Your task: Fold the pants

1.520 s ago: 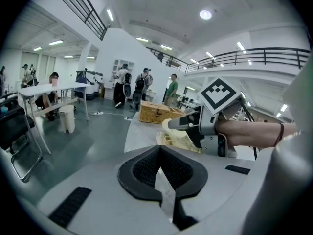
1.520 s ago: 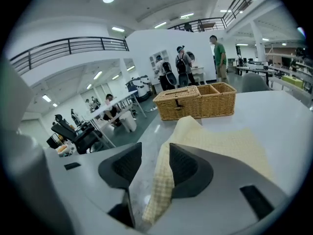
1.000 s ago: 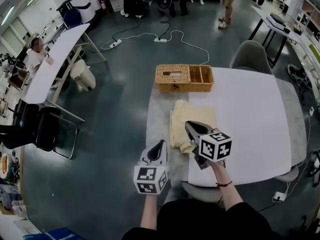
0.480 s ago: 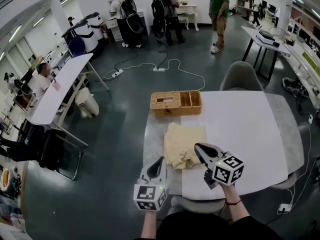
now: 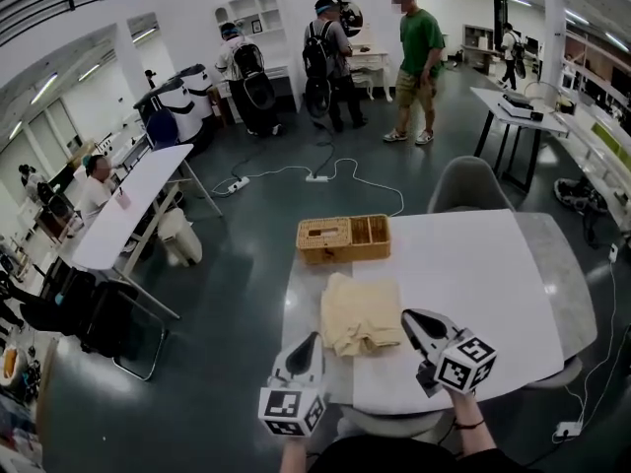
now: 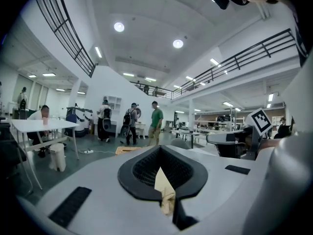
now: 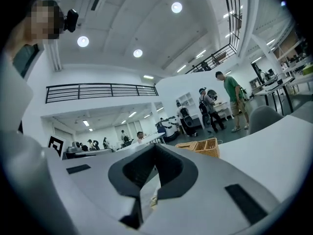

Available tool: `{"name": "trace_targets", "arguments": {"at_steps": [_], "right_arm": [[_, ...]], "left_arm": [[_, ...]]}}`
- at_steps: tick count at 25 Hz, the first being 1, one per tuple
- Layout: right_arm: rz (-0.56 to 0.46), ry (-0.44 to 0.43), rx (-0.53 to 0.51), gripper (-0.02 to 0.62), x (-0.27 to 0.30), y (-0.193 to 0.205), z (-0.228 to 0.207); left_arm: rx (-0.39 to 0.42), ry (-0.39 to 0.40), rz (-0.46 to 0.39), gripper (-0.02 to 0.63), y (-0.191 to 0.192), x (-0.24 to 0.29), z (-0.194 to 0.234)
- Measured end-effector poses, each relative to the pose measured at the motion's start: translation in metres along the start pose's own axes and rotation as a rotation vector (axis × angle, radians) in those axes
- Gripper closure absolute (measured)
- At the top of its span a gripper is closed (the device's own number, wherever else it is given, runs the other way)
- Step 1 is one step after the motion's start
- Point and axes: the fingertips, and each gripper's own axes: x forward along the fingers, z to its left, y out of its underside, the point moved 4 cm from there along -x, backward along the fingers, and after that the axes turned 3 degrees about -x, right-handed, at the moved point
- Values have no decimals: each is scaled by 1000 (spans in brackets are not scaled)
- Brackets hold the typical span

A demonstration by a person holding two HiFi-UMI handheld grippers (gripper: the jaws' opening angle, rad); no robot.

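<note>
In the head view the pants lie on the desk just below the frame's centre. They are a cream, roughly square stack of layers, flat along the far edge and a little rumpled at the near one. A wicker basket stands just above them in the frame, near but apart. The left tongs hang at the lower left of the pants and the right tongs at the lower right. Both are off the cloth and off the desk, and nothing trails up to them.

In the left gripper view the jaws are together, pointing out across the room. A thin cream sliver shows in the slit between them (I take it for the pants seen beyond, not cloth pinched).

In the right gripper view the jaws are likewise closed on nothing, with only a pale strip of desk showing through the gap and the basket beyond.

By my reading a fold is laid and the task is near its end. If anything is left, it is to come back down, part the jaws and square up that rumpled near edge, or halve the stack once more.
</note>
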Motion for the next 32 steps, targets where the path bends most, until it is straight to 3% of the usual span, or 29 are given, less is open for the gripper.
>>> {"name": "trace_targets", "arguments": {"at_steps": [17,32], "right_arm": [[-130,67,-69,581,-49,-30,-13],[-131,84,-106,581,-57,-36,-19]], "left_arm": [[45,-57,-121,598,-29,-28,-12],[46,-81,-108,598,-28,-32,-17]]}}
